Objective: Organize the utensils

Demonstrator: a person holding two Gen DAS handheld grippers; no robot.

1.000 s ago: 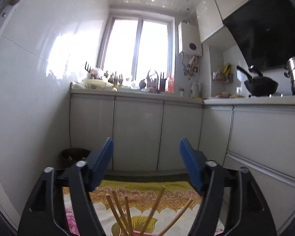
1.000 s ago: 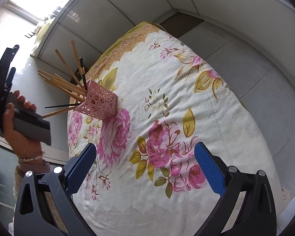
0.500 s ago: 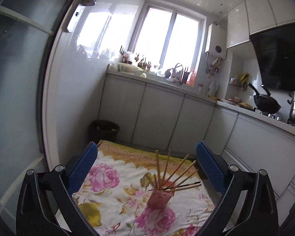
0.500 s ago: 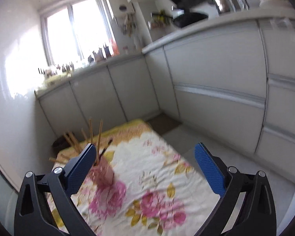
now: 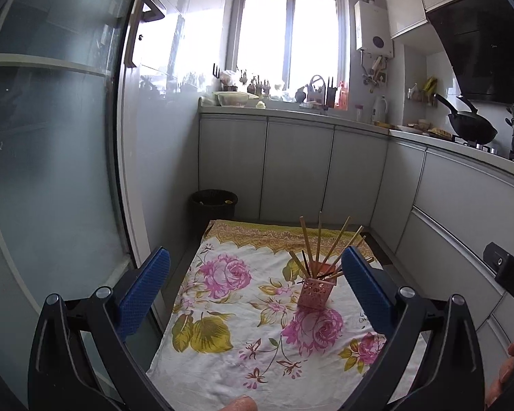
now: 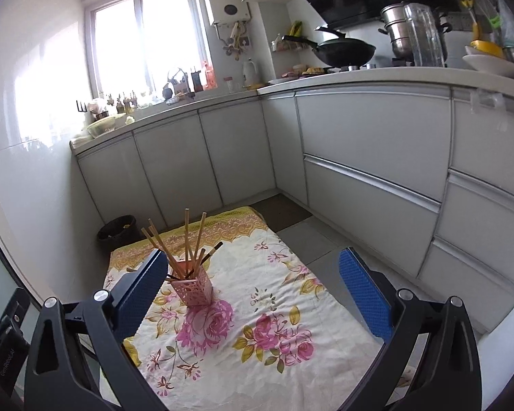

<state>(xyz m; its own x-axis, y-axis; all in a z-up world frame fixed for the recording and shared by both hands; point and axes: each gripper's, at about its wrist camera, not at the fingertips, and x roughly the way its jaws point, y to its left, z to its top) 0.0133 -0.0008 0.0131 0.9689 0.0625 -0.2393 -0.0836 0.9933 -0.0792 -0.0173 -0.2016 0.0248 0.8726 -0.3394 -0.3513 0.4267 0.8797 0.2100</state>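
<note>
A pink perforated holder (image 5: pixel 314 292) stands upright on a floral cloth (image 5: pixel 243 349) spread on the floor. Several wooden chopsticks (image 5: pixel 320 250) and a dark one stick out of it, fanned apart. It also shows in the right wrist view (image 6: pixel 192 287) with its chopsticks (image 6: pixel 187 239). My left gripper (image 5: pixel 255 294) is open and empty, held above the near part of the cloth. My right gripper (image 6: pixel 253 294) is open and empty, above the cloth (image 6: pixel 257 328) to the right of the holder.
A black waste bin (image 5: pixel 213 205) stands beyond the cloth by white base cabinets (image 5: pixel 291 171). More cabinets (image 6: pixel 377 178) run along the right. A glass door (image 5: pixel 51 171) is on the left. A wok (image 6: pixel 342 49) and pots sit on the counter.
Both grippers have pulled back and levelled out. The holder and the whole cloth now lie farther ahead in both views. Both stay open.
</note>
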